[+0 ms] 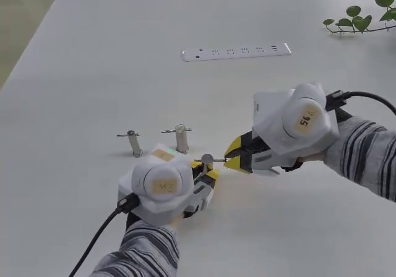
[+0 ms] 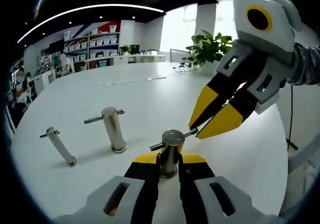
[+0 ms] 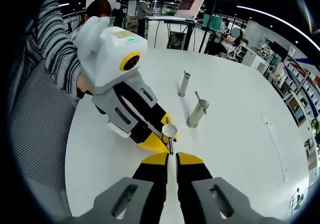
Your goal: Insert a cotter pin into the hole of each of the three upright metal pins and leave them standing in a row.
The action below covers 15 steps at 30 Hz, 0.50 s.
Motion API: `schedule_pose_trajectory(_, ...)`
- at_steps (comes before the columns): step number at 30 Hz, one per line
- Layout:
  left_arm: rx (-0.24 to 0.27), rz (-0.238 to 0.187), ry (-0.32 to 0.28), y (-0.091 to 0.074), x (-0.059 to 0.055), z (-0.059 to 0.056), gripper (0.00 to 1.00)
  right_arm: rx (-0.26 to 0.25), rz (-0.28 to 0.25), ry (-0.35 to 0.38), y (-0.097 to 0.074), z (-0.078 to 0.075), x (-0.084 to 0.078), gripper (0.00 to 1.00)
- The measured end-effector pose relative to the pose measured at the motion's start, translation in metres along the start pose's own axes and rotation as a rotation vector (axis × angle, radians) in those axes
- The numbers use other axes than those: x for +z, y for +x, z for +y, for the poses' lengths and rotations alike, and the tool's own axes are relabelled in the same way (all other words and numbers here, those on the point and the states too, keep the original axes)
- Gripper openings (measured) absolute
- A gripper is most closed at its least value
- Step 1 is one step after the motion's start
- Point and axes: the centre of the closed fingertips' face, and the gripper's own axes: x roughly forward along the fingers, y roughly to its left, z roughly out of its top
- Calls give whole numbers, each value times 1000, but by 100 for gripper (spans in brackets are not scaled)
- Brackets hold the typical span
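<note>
Cotter pin (image 2: pixel 156 146) through metal pin (image 2: pixel 169 156), end pinched by right hand-held gripper (image 2: pixel 195 131)

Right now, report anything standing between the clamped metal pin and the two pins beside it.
Nothing visible: bare table lies between the metal pin in the left gripper and the nearest standing pin. The right gripper, shut on the cotter pin, is on the other side of it.

A white worktop (image 1: pixel 93 54). A white power strip (image 1: pixel 236 52) lies flat at its far side, and leafy plant stems (image 1: pixel 362 18) trail across the far right corner. Near the front, three stand in a row: the left metal pin (image 1: pixel 133 142) leaning, the middle metal pin (image 1: pixel 181 138) and right metal pin (image 1: pixel 206 160) upright.
</note>
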Motion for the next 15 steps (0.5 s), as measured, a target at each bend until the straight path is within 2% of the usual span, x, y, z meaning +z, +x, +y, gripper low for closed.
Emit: schedule_pose_trajectory(15,17,3,-19,-1,-1,0,11,-3,1,10,7,2,5,0)
